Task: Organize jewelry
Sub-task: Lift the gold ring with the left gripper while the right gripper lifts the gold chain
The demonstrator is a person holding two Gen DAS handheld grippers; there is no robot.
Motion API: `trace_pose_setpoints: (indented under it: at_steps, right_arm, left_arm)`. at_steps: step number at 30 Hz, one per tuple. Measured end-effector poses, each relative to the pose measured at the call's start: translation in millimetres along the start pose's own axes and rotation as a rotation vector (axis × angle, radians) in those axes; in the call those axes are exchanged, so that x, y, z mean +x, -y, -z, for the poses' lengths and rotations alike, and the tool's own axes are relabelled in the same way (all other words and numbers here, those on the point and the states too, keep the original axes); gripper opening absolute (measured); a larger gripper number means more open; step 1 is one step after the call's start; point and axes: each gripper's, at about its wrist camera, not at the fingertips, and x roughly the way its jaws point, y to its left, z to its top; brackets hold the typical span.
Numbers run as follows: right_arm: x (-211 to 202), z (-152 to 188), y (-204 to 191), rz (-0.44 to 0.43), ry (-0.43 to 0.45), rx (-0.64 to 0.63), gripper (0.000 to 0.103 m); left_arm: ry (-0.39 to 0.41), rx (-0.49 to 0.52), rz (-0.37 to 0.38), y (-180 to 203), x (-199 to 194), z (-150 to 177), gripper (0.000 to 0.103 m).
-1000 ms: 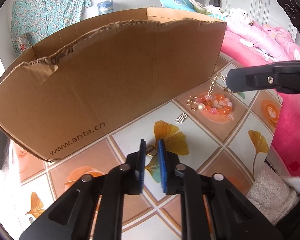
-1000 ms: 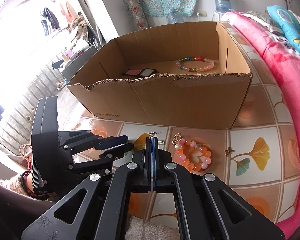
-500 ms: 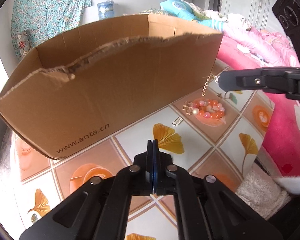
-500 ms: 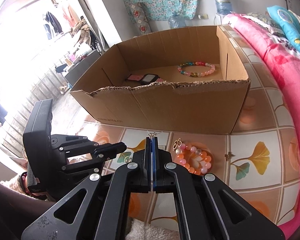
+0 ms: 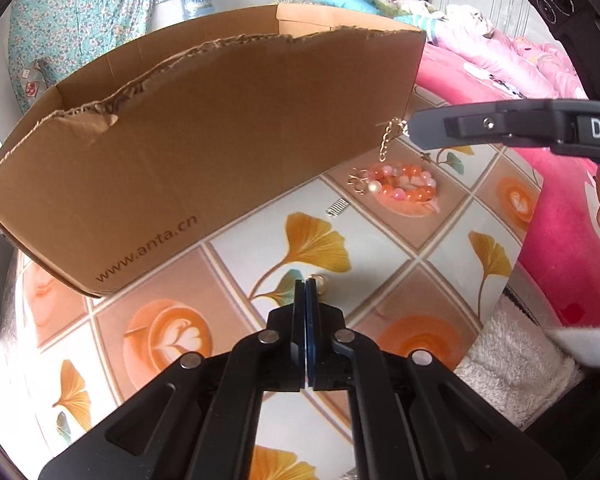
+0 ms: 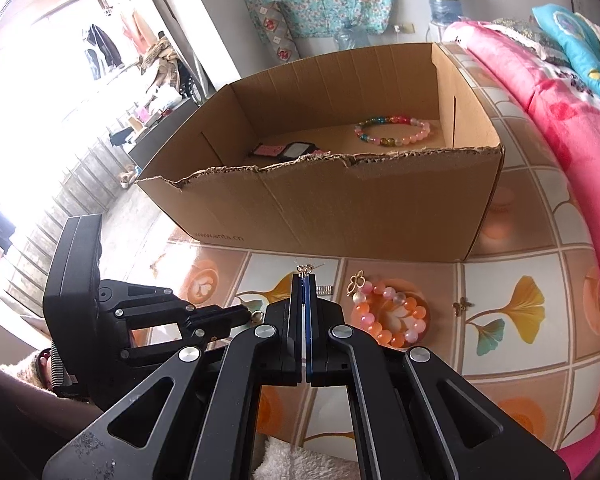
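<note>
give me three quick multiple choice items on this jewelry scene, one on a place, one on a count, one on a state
1. Where does the orange-pink bead bracelet lie?
A. in the cardboard box
B. on the tiled surface in front of the box
C. on the pink bedding

2. How many bead bracelets lie inside the cardboard box?
A. none
B. one
C. three

3. What is the right claw doing?
A. standing wide open
B. shut on a gold earring
C. shut on a watch

Answers:
1 B, it rests on the tiles outside the box's front wall.
2 B, only the multicoloured bracelet shows there.
3 B, the gold earring dangles from its tips.
</note>
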Motion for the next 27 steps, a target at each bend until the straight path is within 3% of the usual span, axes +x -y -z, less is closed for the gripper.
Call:
trace_pose_setpoints:
  at_steps: [8, 17, 27]
  right_arm:
    - [0.5, 0.6, -0.9, -0.004, 0.0, 0.001, 0.0]
    - [1.0, 1.2, 1.4, -0.009, -0.001, 0.004, 0.0]
    - [0.7, 1.7, 3.5, -0.01, -0.003, 0.01, 0.0]
  left_arm:
    - [-0.028, -0.093, 0.041, -5.8, -1.8, -0.1, 0.006]
    - [-0.013, -0.006, -0.016, 6.0, 4.6, -0.7, 0.006]
    - [0.011, 0.028, -0.001, 15.4, 9.2, -6.8, 0.006]
